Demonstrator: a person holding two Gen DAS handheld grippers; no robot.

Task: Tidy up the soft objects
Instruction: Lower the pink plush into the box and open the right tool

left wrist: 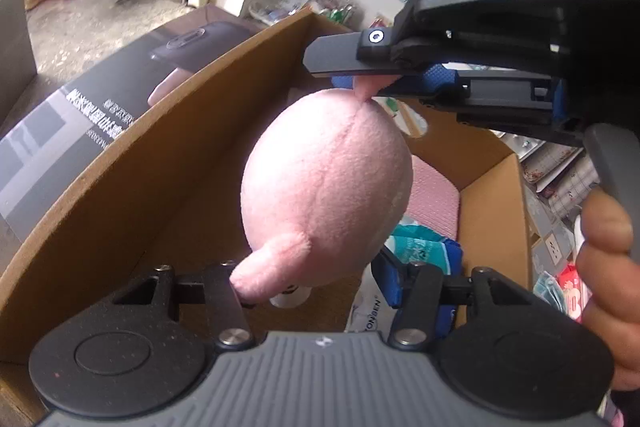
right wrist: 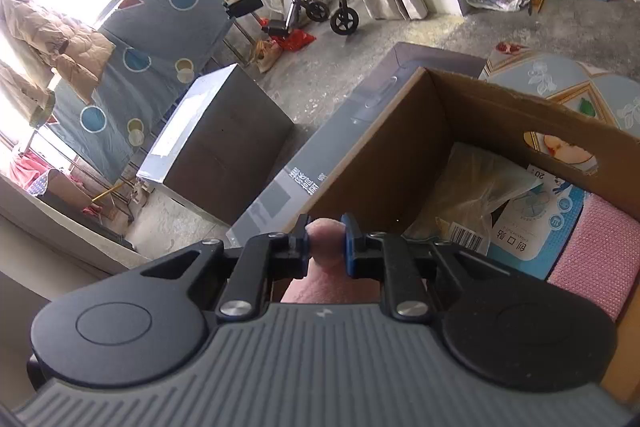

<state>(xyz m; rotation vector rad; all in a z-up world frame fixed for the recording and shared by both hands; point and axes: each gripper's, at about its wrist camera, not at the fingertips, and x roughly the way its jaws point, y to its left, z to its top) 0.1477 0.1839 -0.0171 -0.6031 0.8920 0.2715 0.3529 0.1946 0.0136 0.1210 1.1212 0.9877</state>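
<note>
One pink plush toy [left wrist: 328, 183] hangs over the open cardboard box [left wrist: 132, 163], near its left wall. Right claw [right wrist: 325, 241] is clenched on its small nub. Left claw [left wrist: 312, 291] is released, jaws flanking the toy's lower end. Inside the box: one pink pad [right wrist: 596, 255], two packets [right wrist: 536, 223].

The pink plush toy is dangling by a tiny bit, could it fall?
Maybe. The right hand-held gripper pinches only a small nub of the pink plush toy, so it could slip out. It hangs near the wall of the brown cardboard box and might drop outside or snag the open left hand-held gripper.
</note>
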